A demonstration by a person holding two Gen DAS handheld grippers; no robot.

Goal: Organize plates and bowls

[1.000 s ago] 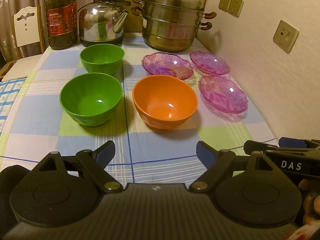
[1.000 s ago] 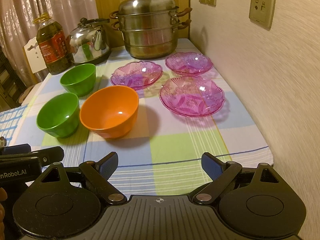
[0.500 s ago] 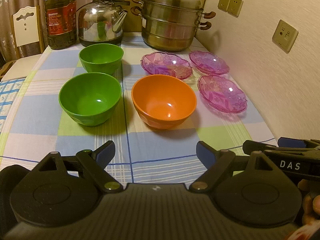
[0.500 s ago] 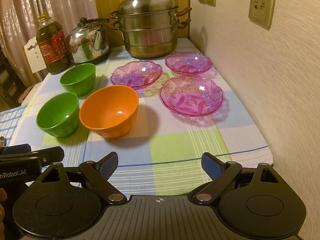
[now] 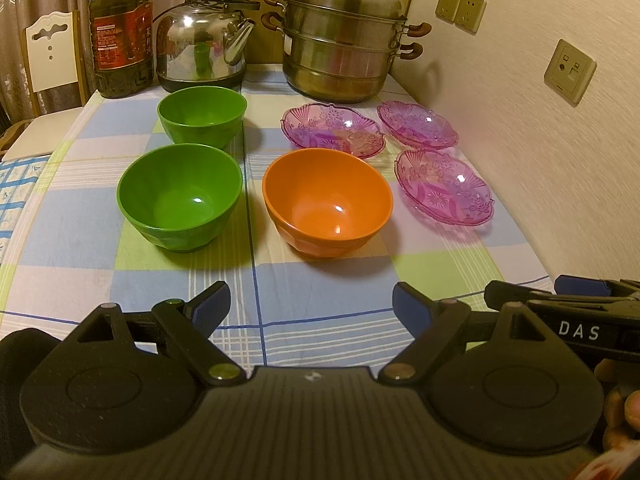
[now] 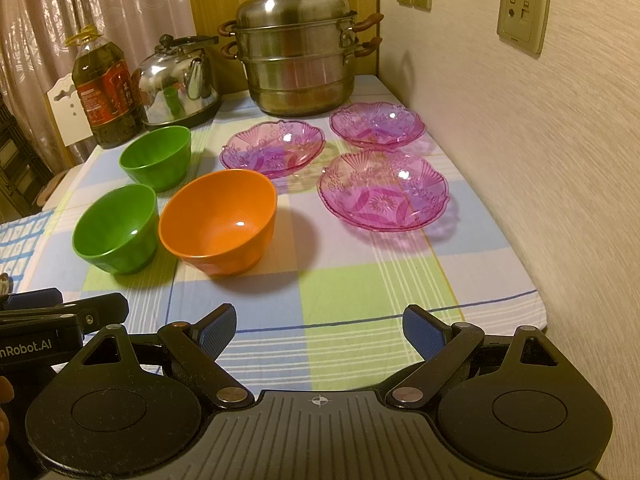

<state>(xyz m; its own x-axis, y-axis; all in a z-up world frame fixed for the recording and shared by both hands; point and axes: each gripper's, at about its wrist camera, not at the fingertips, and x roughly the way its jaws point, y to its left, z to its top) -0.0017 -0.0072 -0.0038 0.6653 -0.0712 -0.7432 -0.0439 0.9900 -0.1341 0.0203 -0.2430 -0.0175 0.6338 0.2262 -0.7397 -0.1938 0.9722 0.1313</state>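
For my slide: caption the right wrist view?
Open right gripper faces three bowls and three pink plates on a checked tablecloth.

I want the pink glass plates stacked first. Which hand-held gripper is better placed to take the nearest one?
Probably the right hand-held gripper. It is open, and the nearest pink glass plate lies almost straight ahead of it. For the left hand-held gripper, that plate sits off to the right, beyond the orange bowl.

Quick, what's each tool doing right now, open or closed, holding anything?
Left tool: open, holding nothing.
Right tool: open, holding nothing.
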